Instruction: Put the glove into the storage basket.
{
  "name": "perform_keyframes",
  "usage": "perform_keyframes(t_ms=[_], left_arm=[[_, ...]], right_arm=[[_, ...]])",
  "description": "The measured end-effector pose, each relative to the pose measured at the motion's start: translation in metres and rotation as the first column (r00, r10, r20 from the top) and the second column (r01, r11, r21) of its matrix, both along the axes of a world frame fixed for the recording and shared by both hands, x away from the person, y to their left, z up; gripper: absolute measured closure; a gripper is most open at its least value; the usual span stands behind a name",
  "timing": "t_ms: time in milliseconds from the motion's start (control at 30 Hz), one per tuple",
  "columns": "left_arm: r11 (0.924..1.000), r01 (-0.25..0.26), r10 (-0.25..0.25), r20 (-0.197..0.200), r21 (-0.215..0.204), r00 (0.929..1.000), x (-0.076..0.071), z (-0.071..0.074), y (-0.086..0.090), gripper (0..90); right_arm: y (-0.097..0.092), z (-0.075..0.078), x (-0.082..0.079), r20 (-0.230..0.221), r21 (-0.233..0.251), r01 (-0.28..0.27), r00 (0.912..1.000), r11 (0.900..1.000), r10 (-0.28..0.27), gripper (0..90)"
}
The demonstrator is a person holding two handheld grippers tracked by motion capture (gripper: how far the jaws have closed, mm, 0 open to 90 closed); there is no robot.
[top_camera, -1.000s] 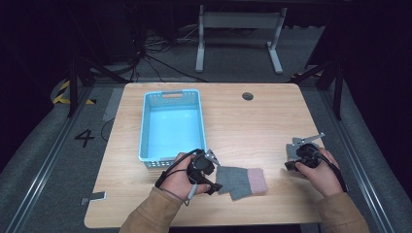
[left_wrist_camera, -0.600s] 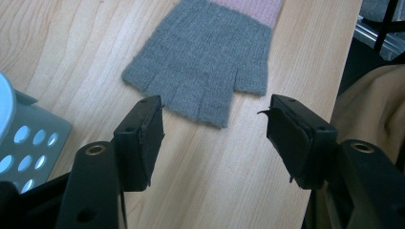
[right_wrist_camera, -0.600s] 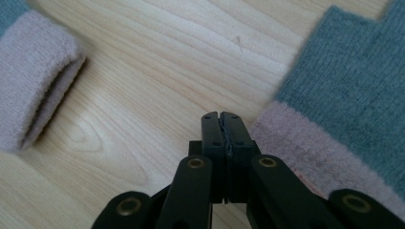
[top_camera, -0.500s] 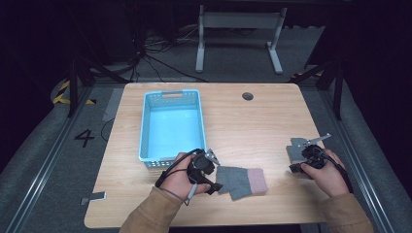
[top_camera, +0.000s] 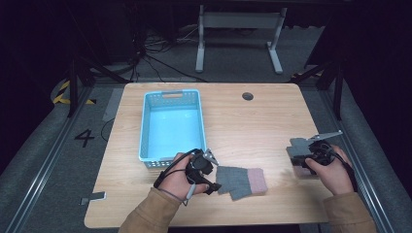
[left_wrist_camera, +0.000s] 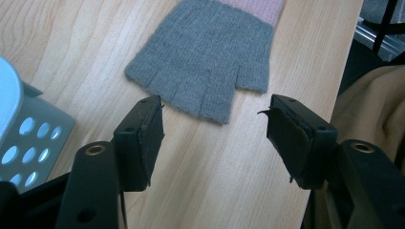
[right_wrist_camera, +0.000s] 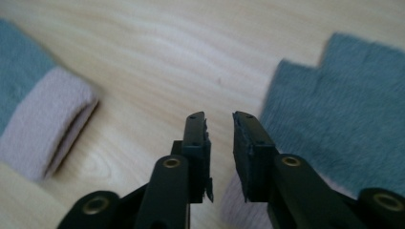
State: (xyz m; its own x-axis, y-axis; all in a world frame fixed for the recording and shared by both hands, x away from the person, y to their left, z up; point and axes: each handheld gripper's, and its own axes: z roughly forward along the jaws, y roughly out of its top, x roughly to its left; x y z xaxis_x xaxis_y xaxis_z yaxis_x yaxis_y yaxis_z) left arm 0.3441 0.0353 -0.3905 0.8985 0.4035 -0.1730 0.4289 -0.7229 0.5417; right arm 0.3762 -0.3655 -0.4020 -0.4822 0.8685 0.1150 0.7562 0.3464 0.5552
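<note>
Two grey fingerless gloves with pink cuffs lie on the wooden table (top_camera: 252, 126), and the work looks to be gathering them, probably into the blue basket (top_camera: 171, 125) at the centre left of the high view.

The first glove (top_camera: 241, 181) lies flat at the lower middle of that view, just right of the left gripper (top_camera: 210, 180). In the left gripper view its finger ends point down toward the jaws, which stand wide apart with only bare wood between them, holding nothing. The gripper seems parked there, lined up with the finger end of the glove (a handy place to take it from), with the basket wall just at its side.

The second glove (top_camera: 297, 149) lies at the right of the high view, partly under the right gripper (top_camera: 300, 158) and the hand behind it. In the right gripper view the jaws have just been opening and now show a narrow gap, with nothing pinched between them; the grey knit (right_wrist_camera: 344, 119) spreads to the right of the jaws, and a pale strip beneath them may be its cuff, though that part is blurred. So this glove appears to have been let go onto the table. The first glove's pink cuff (right_wrist_camera: 45, 121) shows at the left of that view.
</note>
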Motion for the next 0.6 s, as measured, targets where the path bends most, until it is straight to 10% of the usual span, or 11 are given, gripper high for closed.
perform_keyframes(t_ms=[300,600], left_arm=[[0.9994,-0.034,0.034,0.002,-0.003,0.9994,-0.004,-0.001,0.009,38.2],[0.9985,-0.055,0.055,0.001,0.001,0.9985,-0.007,-0.001,0.017,38.1]], right_arm=[[-0.005,0.008,0.008,0.131,0.029,0.074,0.9883,0.9968,-0.078,56.8],[-0.021,-0.005,0.022,0.113,0.020,0.214,0.9701,0.9767,-0.215,50.4]])
